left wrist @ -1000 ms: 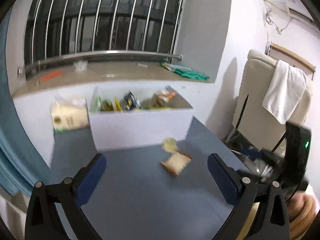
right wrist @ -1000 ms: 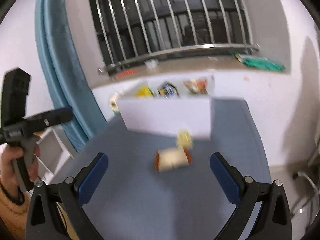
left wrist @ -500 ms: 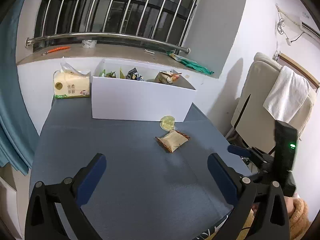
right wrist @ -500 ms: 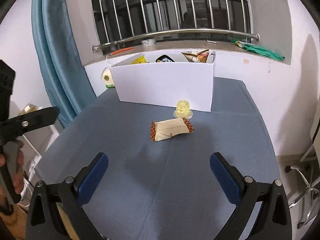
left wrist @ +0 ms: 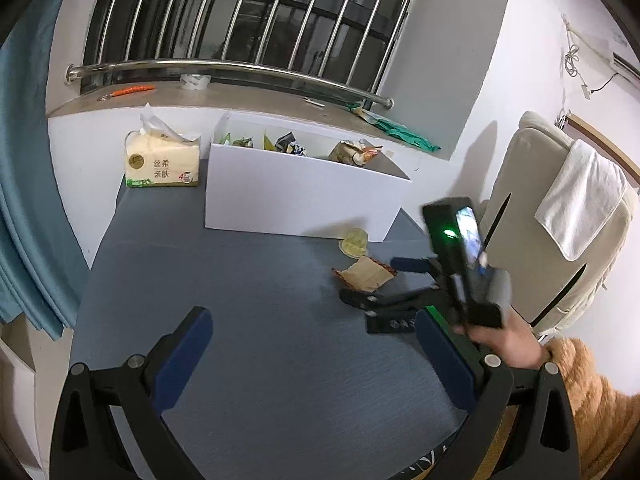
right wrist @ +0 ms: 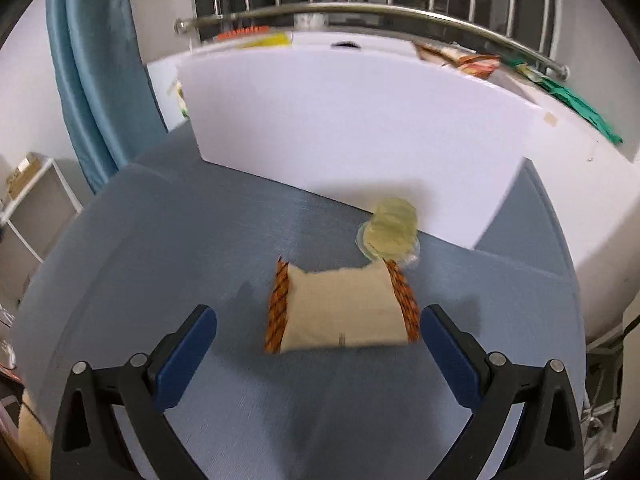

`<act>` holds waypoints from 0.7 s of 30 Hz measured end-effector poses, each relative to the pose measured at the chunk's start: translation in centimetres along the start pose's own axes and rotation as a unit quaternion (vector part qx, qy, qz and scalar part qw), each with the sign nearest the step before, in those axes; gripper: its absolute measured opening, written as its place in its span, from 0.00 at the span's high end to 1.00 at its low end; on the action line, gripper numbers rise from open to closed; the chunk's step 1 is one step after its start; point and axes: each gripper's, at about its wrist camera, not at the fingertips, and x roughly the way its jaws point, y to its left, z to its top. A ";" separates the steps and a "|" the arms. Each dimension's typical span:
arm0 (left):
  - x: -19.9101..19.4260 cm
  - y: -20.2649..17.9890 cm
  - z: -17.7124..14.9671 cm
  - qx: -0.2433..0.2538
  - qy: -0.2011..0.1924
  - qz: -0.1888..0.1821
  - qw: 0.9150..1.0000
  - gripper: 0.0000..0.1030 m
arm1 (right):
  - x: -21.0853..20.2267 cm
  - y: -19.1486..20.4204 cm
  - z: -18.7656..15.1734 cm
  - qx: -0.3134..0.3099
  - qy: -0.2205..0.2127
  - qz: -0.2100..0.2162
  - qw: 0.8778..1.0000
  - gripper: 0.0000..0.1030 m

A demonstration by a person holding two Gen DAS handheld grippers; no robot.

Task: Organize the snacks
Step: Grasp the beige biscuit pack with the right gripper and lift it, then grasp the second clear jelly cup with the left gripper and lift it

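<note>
Right gripper jaws spread around tan snack packet near white box; left gripper jaws spread, empty

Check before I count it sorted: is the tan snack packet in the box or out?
Out: the tan snack packet lies on the table before the white box.

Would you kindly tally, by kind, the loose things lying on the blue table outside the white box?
Wrapped snack bar: 1
Jelly cup: 1
Tissue pack: 1
Total: 3
</note>
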 end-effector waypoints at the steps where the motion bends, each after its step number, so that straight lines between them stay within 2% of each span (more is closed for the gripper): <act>1: 0.0 0.1 -0.1 -0.001 0.001 0.001 1.000 0.00 | 0.6 0.0 0.2 -0.003 0.009 -0.003 1.000 0.00; 7: 0.3 0.6 -0.4 -0.006 0.007 0.003 1.000 0.00 | 2.4 -0.8 0.6 0.014 0.036 0.005 0.999 0.02; 8: 0.4 0.7 -0.4 -0.008 0.008 0.003 1.000 0.00 | 2.3 -1.0 0.5 0.014 0.035 0.003 0.999 0.11; 9: 0.5 0.7 -0.4 -0.009 0.010 0.002 1.000 0.00 | 2.0 -1.1 0.4 0.010 0.032 -0.006 0.999 0.28; 10: 0.6 0.7 -0.4 -0.010 0.011 0.000 1.000 0.00 | 1.7 -1.3 0.4 0.013 0.029 -0.001 1.000 0.37; 12: 0.9 0.7 -0.5 -0.011 0.014 -0.001 1.000 0.00 | 0.9 -2.0 0.3 0.029 0.020 0.018 0.999 0.43; 17: 2.1 0.0 -0.2 -0.002 0.024 -0.009 1.000 0.00 | -1.5 -2.6 -0.5 0.042 -0.005 0.046 0.998 0.44; 21: 4.7 -1.3 0.6 0.020 0.044 -0.016 0.999 0.00 | -5.5 -3.4 -2.1 0.072 -0.049 0.072 0.994 0.44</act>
